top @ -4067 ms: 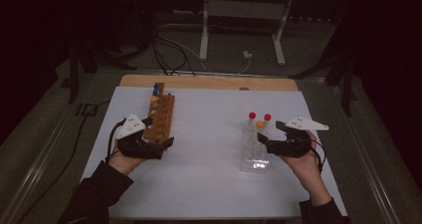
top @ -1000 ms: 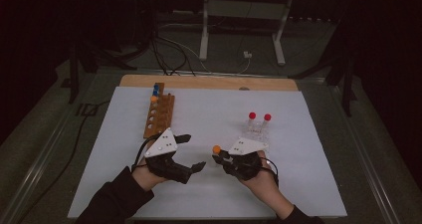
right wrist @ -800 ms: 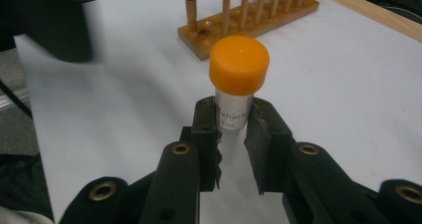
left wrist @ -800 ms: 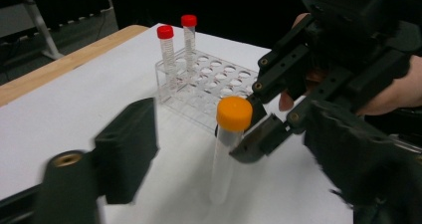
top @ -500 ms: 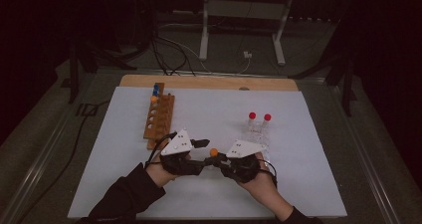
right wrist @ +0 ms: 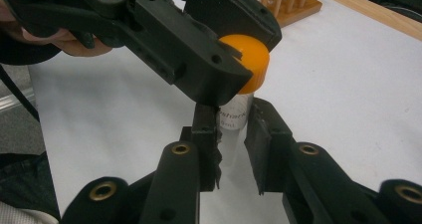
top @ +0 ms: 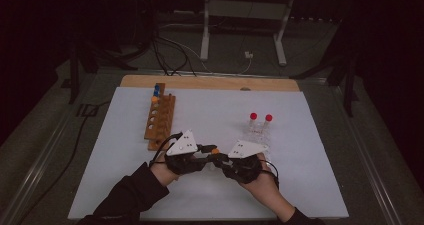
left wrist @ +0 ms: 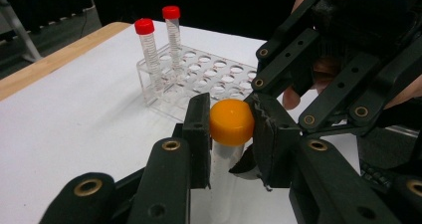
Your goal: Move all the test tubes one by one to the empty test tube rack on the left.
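Near the front edge of the white table (top: 320,185), midway between its side edges, both grippers meet over one small tube (right wrist: 234,119), held just above the surface. Behind them stand a wooden rack (top: 161,117) toward the left edge and a clear rack (left wrist: 209,79) toward the right. The right gripper (right wrist: 231,137) clamps the tube's clear body; the left gripper (left wrist: 231,129) has just been closing its jaws on the orange cap (left wrist: 232,121). The tube looks light, stiff and slick, so the ribbed cap is likely the surest place to grip for twisting.
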`<state>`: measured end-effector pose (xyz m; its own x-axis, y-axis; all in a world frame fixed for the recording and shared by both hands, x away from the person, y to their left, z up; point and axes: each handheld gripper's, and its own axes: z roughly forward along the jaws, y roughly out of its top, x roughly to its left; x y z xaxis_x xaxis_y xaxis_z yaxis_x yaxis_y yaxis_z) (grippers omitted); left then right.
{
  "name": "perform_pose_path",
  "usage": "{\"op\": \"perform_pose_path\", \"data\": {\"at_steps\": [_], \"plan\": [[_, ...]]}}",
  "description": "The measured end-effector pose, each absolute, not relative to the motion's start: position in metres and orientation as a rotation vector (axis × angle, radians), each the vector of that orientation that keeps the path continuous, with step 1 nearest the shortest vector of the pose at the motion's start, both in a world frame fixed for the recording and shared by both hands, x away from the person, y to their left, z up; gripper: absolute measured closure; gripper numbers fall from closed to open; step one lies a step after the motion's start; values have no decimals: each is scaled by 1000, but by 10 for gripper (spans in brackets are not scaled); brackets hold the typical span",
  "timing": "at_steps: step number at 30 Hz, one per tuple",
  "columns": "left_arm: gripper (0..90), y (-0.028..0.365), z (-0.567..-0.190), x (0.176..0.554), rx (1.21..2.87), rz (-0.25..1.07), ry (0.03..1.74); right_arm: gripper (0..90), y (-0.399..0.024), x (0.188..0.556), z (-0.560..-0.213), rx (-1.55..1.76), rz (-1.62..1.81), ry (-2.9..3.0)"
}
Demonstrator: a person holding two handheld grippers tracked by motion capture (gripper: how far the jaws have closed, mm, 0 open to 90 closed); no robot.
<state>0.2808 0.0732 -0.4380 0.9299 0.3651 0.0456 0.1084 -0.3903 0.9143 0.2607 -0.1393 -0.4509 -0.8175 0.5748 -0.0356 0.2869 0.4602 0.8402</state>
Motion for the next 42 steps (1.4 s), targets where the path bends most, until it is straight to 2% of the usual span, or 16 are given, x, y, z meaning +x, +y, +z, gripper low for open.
{"op": "perform_pose_path", "data": {"at_steps": [6,8,13,21,25,27,32,42], "plan": [[719,75,-435,283,1959,266,344,719,-141,262,-450,749,1325,2409],[719,76,-432,283,1963,283,346,617,-143,263,-449,763,1332,2398],[720,83,-424,285,1949,290,360,474,-154,265,-443,794,1351,2340],[720,101,-406,290,1915,335,397,158,-174,269,-436,880,1360,2234],[720,113,-394,295,1893,373,424,101,-184,272,-432,927,1380,2180],[720,119,-388,297,1877,390,441,35,-188,274,-431,937,1392,2192],[719,135,-374,304,1853,439,482,0,-194,274,-430,939,1429,2191],[720,163,-360,325,1792,569,584,0,-201,274,-427,914,1494,2178]]}}
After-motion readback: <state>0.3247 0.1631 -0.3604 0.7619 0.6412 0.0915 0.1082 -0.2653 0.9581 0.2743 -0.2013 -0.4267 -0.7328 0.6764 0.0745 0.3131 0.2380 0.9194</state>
